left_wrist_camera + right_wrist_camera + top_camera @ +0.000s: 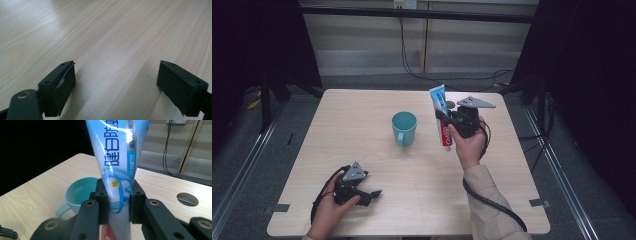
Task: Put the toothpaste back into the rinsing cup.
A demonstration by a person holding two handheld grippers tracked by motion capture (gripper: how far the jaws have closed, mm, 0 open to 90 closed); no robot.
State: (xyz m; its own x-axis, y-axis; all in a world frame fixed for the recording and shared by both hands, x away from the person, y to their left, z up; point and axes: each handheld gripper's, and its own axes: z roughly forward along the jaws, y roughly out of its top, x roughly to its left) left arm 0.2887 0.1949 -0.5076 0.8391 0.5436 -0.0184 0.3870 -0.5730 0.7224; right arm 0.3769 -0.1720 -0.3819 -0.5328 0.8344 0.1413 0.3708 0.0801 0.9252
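A toothpaste tube, blue and white with a red lower part, stands upright in the air over the table's right half. My right gripper is shut on its middle. In the right gripper view the two black jaws pinch the tube from both sides. A teal mug stands at the table's middle, to the left of the tube, its handle toward the front; it also lies behind the jaws as the teal mug. My left gripper rests low near the front left edge, open, with bare wood between its pads.
The light wooden table has a round cable hole near its far right. Black cables hang at the back wall. Dark curtains flank both sides.
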